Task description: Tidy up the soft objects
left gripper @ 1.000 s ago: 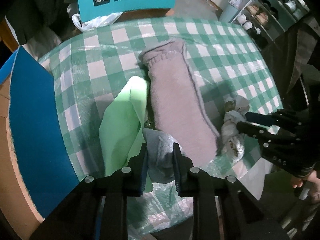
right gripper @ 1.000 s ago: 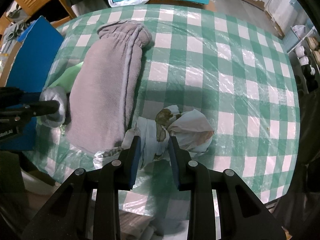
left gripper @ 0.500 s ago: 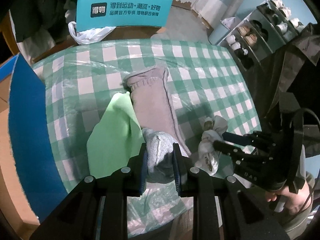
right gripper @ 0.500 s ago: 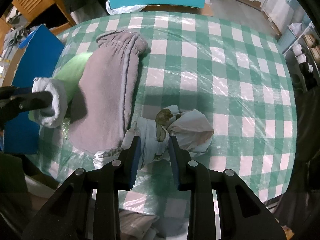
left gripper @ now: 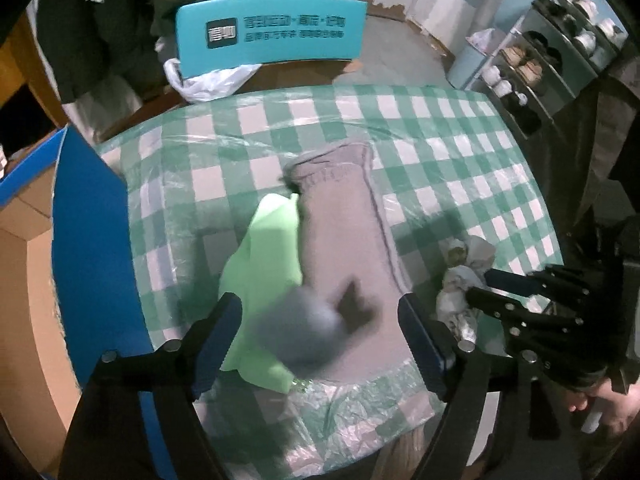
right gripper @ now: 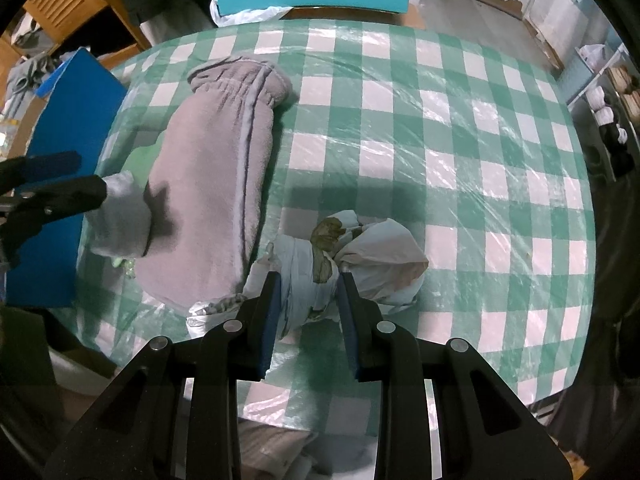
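Observation:
My left gripper (left gripper: 320, 316) is open wide; a small grey sock (left gripper: 304, 328), blurred, is dropping between its jaws onto the long grey fleece roll (left gripper: 344, 236). A light green cloth (left gripper: 264, 280) lies beside the roll. In the right wrist view the sock (right gripper: 120, 216) sits at the roll's (right gripper: 216, 184) near left end, by the left gripper (right gripper: 86, 178). My right gripper (right gripper: 308, 304) is shut on a knotted white patterned cloth bundle (right gripper: 352, 252), which also shows in the left wrist view (left gripper: 460, 276).
The round table has a green checked cloth under plastic (right gripper: 440, 140). A blue-sided cardboard box (left gripper: 88, 248) stands at its left edge. A teal chair back (left gripper: 272, 32) is behind the table, with a shoe rack (left gripper: 552, 52) at far right.
My left gripper lifted the grey sock, then opened wide and let it go; the sock is falling onto the fleece roll. My right gripper stays shut on the bundle.

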Demonstrator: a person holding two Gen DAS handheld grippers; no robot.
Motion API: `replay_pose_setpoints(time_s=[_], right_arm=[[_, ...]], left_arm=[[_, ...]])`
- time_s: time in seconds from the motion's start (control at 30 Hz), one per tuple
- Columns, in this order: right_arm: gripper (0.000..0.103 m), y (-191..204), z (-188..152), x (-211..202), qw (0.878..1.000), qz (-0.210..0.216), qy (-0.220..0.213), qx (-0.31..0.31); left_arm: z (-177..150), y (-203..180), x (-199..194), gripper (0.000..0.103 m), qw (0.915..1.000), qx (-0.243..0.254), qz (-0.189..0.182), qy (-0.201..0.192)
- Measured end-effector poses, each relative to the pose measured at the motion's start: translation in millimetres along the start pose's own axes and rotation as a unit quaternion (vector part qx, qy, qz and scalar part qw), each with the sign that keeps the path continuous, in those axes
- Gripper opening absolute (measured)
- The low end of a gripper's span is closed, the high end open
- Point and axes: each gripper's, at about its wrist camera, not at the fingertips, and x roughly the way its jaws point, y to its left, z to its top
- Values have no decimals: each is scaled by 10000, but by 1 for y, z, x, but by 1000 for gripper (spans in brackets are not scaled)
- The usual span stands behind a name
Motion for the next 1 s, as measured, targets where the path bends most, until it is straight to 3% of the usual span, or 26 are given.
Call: replay_pose_setpoints(time_s=[0.13,0.4,0.73,0.83,0.9,1.0], right_arm=[[27,-2,-2,0,10000,-7,12,5],[27,0,0,0,10000,-4,16,17],[27,3,-1,-3,10000,-1,-51,-69],[27,3,-2,-3,9999,-10,-53,-109],[27,3,-2,-4,9999,-22,-54,-121],[27,2,-2,-5,9999,-25,-74,-108]], left_arm=[[-4,-1,7,85,9998,89,104,128],[-17,15,18,85,9983,-227,176,499],[-22,16,38,83,9972,-199,313,642],[-22,17,41,66,9970,-183,290,690],[-23,17,43,49,9967,-137,305,735],[-24,17,43,37,9968,-93,253,752]])
